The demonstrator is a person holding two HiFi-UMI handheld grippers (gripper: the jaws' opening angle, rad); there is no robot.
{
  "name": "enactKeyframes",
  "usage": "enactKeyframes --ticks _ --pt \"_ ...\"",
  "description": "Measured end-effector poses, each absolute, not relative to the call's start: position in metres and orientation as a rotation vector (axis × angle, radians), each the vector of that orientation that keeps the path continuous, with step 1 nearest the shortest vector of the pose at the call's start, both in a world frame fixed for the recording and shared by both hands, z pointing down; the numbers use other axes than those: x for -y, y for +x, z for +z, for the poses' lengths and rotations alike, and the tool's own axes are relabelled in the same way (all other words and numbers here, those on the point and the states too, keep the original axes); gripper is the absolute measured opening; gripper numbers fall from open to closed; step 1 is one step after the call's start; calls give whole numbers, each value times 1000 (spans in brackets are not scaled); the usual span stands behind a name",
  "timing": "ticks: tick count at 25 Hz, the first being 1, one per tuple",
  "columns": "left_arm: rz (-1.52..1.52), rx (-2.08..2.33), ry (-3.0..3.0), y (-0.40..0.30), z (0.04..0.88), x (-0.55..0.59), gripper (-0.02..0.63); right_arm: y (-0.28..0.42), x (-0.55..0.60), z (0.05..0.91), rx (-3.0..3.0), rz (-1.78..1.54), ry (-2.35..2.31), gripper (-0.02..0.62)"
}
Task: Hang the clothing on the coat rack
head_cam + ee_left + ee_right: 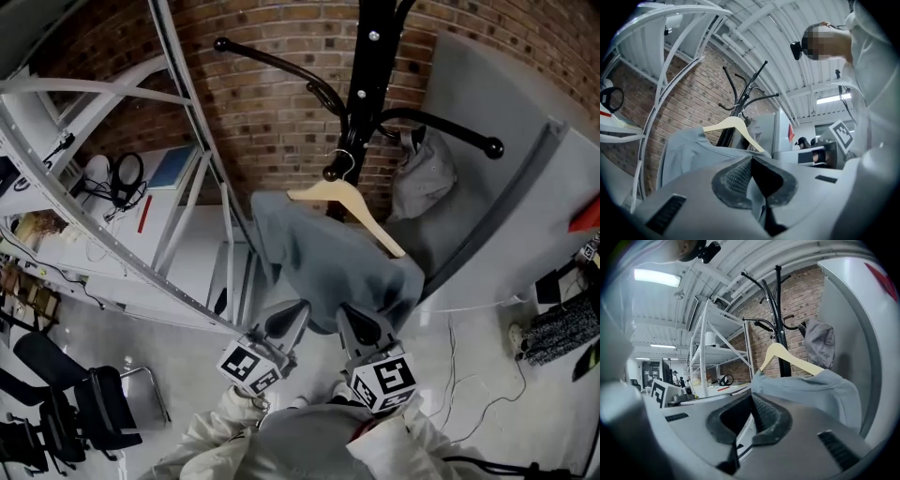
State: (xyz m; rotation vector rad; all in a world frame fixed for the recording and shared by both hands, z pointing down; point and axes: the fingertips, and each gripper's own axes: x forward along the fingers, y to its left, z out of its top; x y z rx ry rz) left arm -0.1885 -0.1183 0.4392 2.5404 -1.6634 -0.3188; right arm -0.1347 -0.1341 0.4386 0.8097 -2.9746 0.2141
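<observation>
A grey garment [319, 253] drapes over a wooden hanger [342, 202], whose metal hook sits at a low arm of the black coat rack [370, 56]. My left gripper [291, 314] and right gripper [356, 319] are side by side just under the garment's lower hem, both pointing at it. In the left gripper view the left gripper [751, 159] is shut, pads meeting, and the garment [689, 150] and hanger [733, 126] lie ahead of it. The right gripper [751, 397] also looks shut, with the garment [806, 390] ahead and no cloth seen between its pads.
Another grey cloth [422, 173] hangs on the rack's right arm. White metal shelving [122, 244] stands at the left, a grey panel [506, 216] at the right, a brick wall behind. A black chair [84, 403] and floor cables [487, 375] are nearby.
</observation>
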Motion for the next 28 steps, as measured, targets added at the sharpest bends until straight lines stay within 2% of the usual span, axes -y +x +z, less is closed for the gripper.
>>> enactKeyframes --ticks 8,14,28 --pt "-332 1606 2533 -202 447 67 9 -148 80 434 2932 202 921 25" --pt "-198 1691 2492 -221 479 34 9 -150 43 446 2895 204 977 25" --pt "-103 1844 2435 -206 479 26 9 -113 43 443 2866 213 1038 25"
